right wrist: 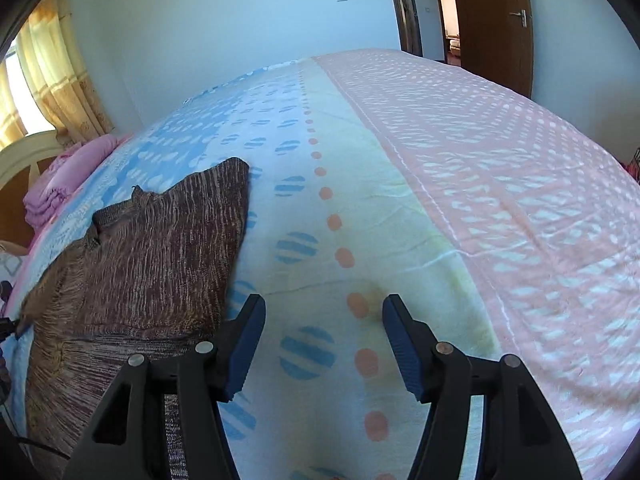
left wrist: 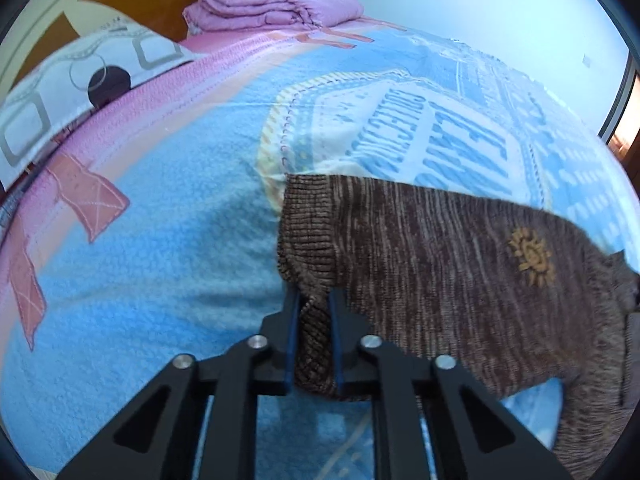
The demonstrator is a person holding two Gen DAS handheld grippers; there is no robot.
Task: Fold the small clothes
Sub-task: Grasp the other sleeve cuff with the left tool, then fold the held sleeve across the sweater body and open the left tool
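A small brown knitted sweater with a yellow sun emblem lies on the bed blanket. My left gripper is shut on the ribbed hem edge of the sweater, which bunches between the blue pads. In the right wrist view the same sweater lies to the left, a sleeve pointing away. My right gripper is open and empty over the blanket, just right of the sweater's edge.
The blue, yellow and pink fleece blanket covers the bed. A folded purple quilt and a patterned pillow lie by the headboard. A brown door stands beyond the bed's far end.
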